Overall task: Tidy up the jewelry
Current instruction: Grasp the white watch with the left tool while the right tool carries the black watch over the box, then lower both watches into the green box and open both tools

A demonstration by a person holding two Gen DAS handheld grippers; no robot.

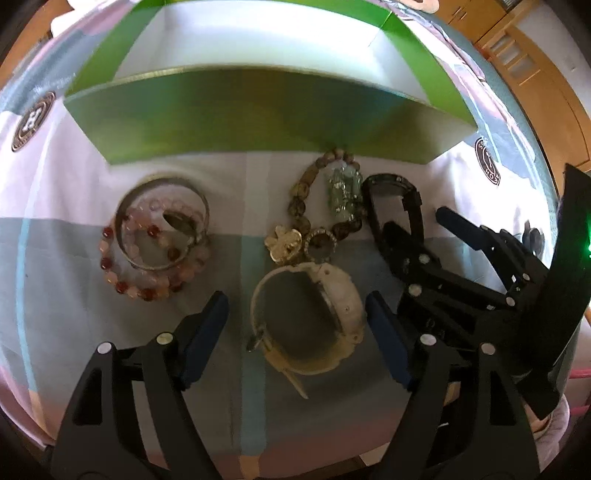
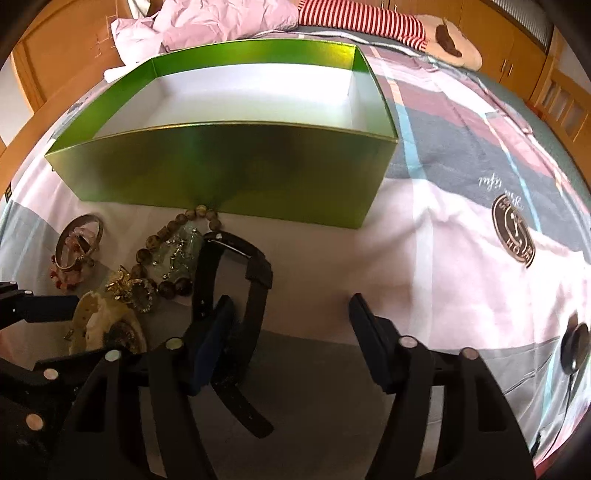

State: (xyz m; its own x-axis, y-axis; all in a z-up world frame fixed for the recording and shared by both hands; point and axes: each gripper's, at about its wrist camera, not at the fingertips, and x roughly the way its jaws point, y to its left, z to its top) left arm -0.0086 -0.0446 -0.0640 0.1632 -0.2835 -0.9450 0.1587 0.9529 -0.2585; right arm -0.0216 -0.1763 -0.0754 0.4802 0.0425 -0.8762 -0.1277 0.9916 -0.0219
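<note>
A green box (image 1: 240, 122) with a white inside stands open on the bedspread; it also shows in the right wrist view (image 2: 229, 173). My left gripper (image 1: 297, 317) is open, its fingers either side of a cream watch (image 1: 314, 314). My right gripper (image 2: 290, 321) is open; its left finger touches a black watch (image 2: 255, 273), which also shows in the left wrist view (image 1: 391, 199). A brown bead bracelet (image 1: 306, 199), a pale green crystal piece (image 1: 343, 192), gold brooches (image 1: 286, 242), a pink bead bracelet (image 1: 147, 266) and a metal bangle (image 1: 162, 221) lie before the box.
The patterned bedspread (image 2: 461, 240) has round brown logos. Wooden bed rails and cabinets (image 2: 554, 92) run along the right. A pink pillow (image 2: 221, 18) and a striped soft toy (image 2: 369, 18) lie behind the box.
</note>
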